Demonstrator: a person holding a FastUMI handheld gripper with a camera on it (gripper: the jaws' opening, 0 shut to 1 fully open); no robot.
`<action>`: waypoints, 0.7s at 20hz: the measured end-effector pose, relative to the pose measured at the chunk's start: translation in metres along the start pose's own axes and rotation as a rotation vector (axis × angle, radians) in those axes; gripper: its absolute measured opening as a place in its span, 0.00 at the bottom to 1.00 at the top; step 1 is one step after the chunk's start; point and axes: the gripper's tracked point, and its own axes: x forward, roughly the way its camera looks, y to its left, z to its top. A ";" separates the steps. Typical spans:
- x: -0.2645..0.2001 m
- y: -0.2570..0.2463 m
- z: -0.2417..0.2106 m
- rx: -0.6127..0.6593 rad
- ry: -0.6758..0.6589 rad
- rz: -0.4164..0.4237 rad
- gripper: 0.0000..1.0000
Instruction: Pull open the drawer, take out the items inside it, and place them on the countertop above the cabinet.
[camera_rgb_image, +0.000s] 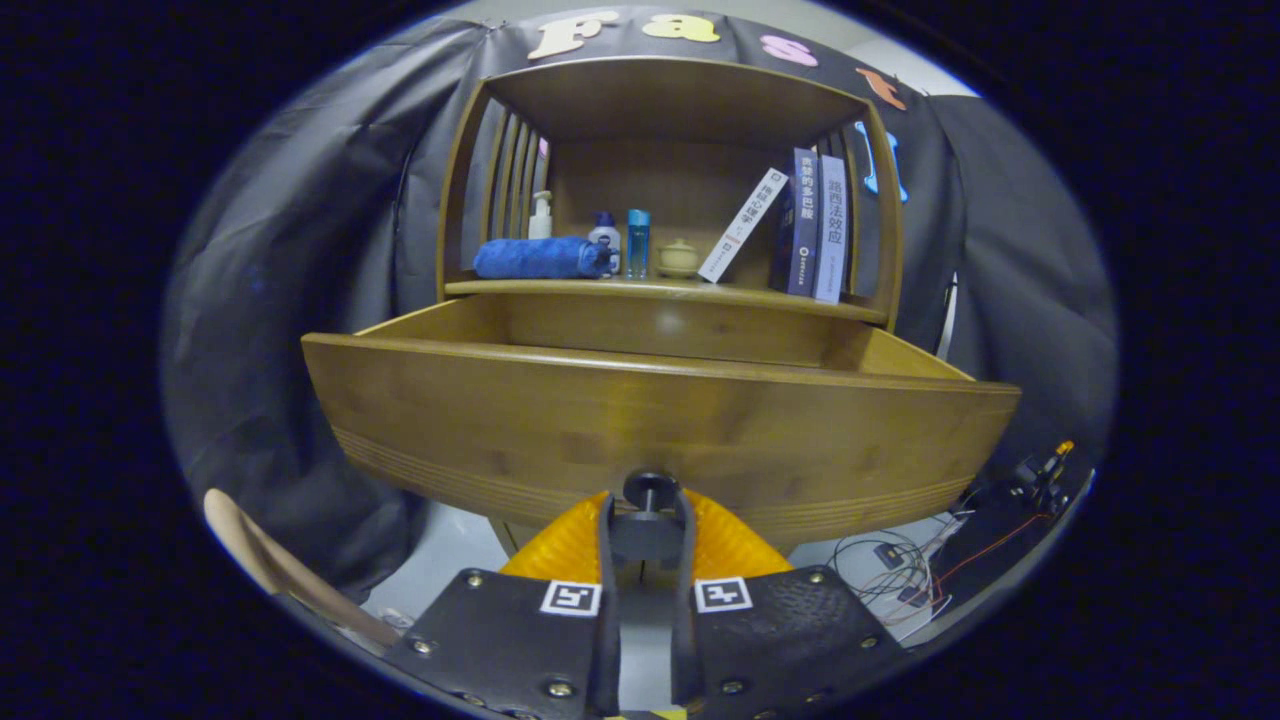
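Observation:
A wooden cabinet's drawer (655, 425) stands pulled out toward me, its front panel wide across the view. Its inside is hidden behind the front panel. A dark round knob (650, 489) sticks out low on the panel's middle. My gripper (647, 525) sits right at the knob, with both fingers (606, 540) pressed against the knob's stem from either side. Above the drawer runs the countertop (660, 289) of the cabinet, under an open wooden shelf frame.
On the countertop lie a rolled blue towel (540, 258), a white pump bottle (541, 215), two small bottles (622, 243), a little lidded jar (678, 257) and three books (805, 225). Cables and small devices (960, 550) lie on the floor at the lower right. A pale curved edge (270, 565) shows lower left.

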 end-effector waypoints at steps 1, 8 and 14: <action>-0.004 0.001 -0.002 0.008 0.008 0.007 0.20; -0.019 0.001 -0.006 -0.011 0.041 0.032 0.39; -0.071 0.002 0.056 -0.043 -0.133 0.068 0.43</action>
